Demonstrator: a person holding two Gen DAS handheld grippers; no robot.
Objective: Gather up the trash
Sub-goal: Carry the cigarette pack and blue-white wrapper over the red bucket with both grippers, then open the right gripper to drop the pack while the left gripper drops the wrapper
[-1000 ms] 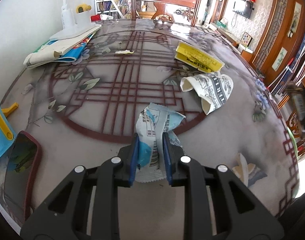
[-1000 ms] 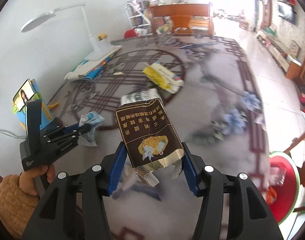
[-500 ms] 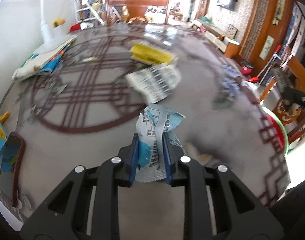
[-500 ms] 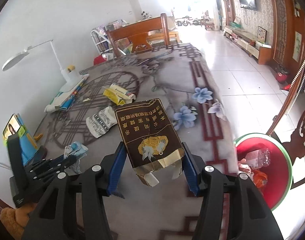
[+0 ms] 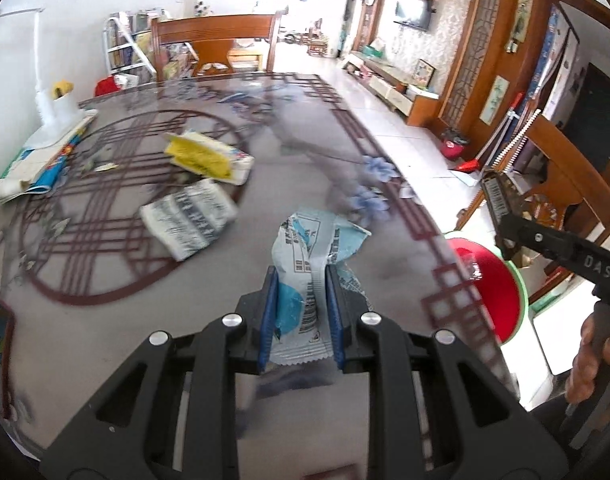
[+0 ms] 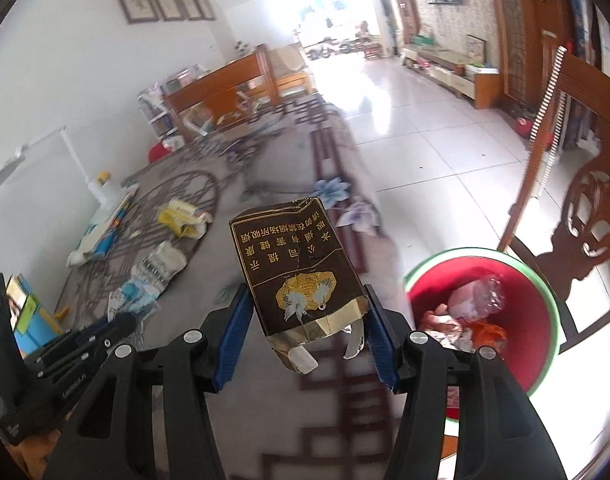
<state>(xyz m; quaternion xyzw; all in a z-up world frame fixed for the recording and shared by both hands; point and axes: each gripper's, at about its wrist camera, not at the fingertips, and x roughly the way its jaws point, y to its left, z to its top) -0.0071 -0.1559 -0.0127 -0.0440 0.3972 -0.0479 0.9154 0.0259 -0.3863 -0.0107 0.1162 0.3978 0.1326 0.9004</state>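
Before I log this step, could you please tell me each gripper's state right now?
Left gripper: closed on the blue-and-white wrapper.
Right gripper: closed on the brown cigarette pack.

Both grippers are showing matte black, angular frames with triangular cut-outs. On the left gripper (image 5: 301,316), four round silver screws are sitting across the arms, and its fingers (image 5: 267,316) are wearing ribbed blue pads. The right gripper (image 6: 307,336) is showing the same screws and blue ribbed fingers (image 6: 233,340). In the left wrist view, white letters "DAS" are showing on the right gripper's black body, near a hand (image 5: 595,364) at the right edge.
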